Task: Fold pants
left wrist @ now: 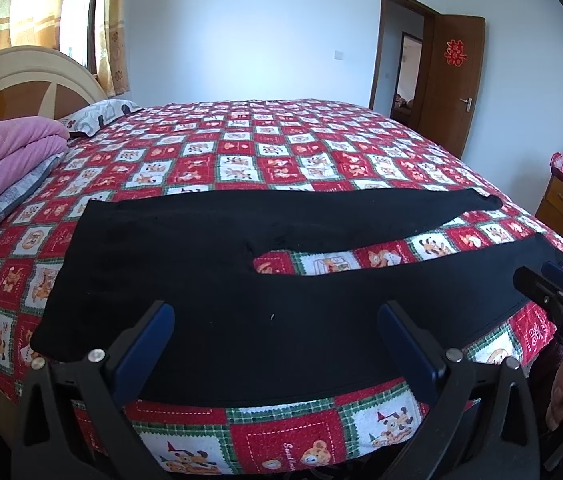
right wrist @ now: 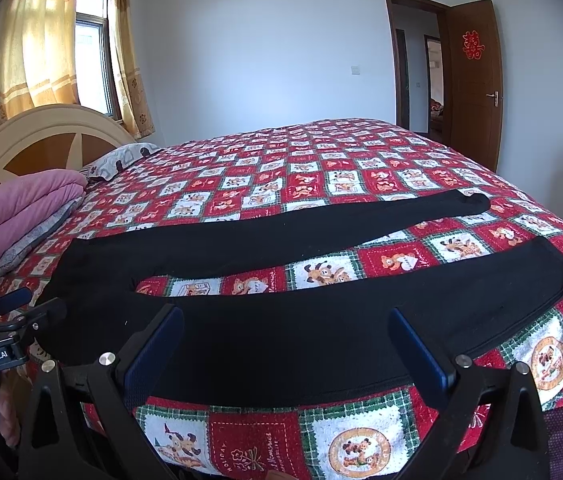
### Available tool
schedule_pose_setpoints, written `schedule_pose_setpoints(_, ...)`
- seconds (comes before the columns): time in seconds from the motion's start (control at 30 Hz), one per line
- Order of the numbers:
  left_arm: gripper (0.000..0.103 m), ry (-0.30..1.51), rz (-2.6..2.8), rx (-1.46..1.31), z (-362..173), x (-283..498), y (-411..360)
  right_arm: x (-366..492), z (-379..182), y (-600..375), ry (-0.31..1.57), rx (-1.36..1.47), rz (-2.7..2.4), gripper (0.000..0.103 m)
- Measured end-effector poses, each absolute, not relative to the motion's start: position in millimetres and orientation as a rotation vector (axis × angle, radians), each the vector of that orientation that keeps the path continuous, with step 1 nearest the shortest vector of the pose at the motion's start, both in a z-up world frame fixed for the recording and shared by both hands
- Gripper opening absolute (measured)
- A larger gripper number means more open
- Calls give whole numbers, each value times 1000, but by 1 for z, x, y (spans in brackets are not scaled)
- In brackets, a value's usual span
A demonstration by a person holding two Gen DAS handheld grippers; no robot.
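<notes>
Black pants (left wrist: 209,280) lie flat across the middle of the frame on the bed (left wrist: 281,148), legs apart. Left hand-held gripper (left wrist: 275,316) and right hand-held gripper (right wrist: 287,320) hover spread wide, empty.

White walls (right wrist: 261,40) are lit by a curtained window (right wrist: 91,64) at ten o'clock; a brown door (right wrist: 471,80) is opened at two o'clock.

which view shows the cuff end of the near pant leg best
The right wrist view: the near leg's cuff lies whole and unobstructed on the bedspread. In the left wrist view the right tongs cover part of that cuff.
</notes>
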State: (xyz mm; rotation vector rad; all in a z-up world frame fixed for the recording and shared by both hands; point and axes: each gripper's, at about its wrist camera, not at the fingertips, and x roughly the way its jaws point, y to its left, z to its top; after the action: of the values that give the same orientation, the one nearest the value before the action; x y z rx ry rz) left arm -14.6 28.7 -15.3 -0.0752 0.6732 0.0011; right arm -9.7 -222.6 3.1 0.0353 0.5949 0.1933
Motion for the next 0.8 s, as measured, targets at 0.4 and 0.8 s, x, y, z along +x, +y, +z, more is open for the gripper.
schedule_pose_setpoints(0.4, 103, 749, 291, -53, -21, 94, 189, 19, -23, -247, 660, 26, 128, 102)
schedule_pose_setpoints(0.8, 86, 952, 263, -176, -73, 198, 284, 66, -29, -268, 703, -7, 83, 102)
